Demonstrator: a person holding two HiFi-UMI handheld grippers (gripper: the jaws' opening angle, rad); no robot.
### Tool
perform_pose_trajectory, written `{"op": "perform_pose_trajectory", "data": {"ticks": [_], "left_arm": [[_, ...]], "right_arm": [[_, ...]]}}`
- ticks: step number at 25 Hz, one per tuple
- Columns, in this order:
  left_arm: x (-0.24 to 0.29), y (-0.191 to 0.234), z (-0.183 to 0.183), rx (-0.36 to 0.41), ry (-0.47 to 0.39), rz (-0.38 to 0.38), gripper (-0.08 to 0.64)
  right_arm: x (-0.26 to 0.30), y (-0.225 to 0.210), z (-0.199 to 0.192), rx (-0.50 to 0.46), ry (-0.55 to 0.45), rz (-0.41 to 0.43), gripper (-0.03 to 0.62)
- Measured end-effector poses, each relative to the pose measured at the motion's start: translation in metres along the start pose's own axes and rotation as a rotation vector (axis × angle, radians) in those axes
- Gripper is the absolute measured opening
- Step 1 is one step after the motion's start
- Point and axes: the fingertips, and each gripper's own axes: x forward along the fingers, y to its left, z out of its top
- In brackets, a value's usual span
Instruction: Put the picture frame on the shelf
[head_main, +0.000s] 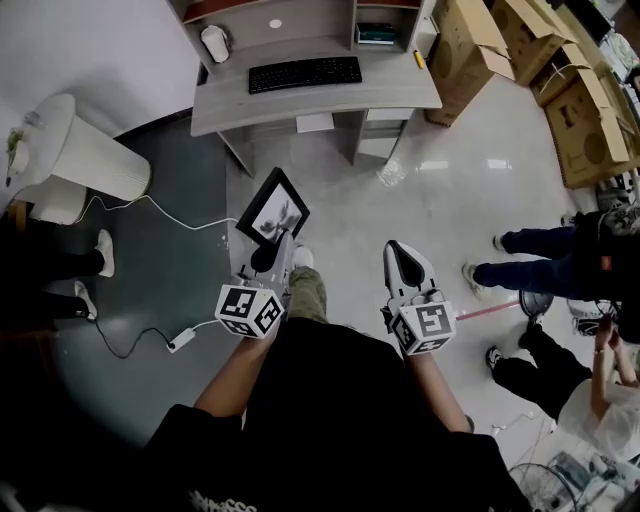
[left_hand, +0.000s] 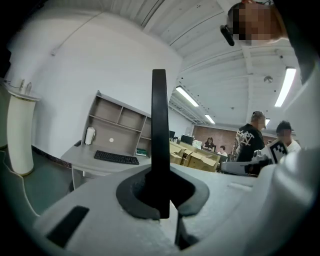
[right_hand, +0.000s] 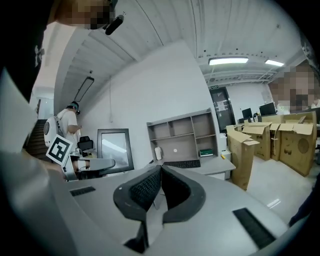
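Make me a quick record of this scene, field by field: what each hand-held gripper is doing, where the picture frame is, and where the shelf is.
left hand-held gripper: shut on the near edge of the picture frame
right hand-held gripper: jaws together, nothing between them
picture frame: carried upright, short of the desk, not yet on the shelf
shelf: on the desk ahead, behind the keyboard

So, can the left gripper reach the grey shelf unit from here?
Probably not yet: the left gripper, jaws shut on the black picture frame, hangs short of the grey shelf unit. No obstacle shows between them, so a step forward should do.
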Motion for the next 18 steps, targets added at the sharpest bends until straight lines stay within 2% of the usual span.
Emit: {"op": "perform_pose_trajectory", "data": {"ticks": [6, 12, 18], "left_arm": [[0.06, 0.059, 0.039, -0.014, 0.01, -0.037, 0.025], [0.108, 0.129, 0.089, -0.003, 0.001, -0.077, 0.025], [0.132, 0.188, 0.127, 0.008, -0.063, -0.079, 0.025]], "right_arm": [[0.095, -0.015, 0.034, 0.013, 0.017, -0.044, 0.012], [0.19, -0.011, 0.072, -0.041, 0.038, -0.074, 0.012], [0.236, -0.016, 0.086, -0.011, 0.009, -0.128, 0.012]]}}
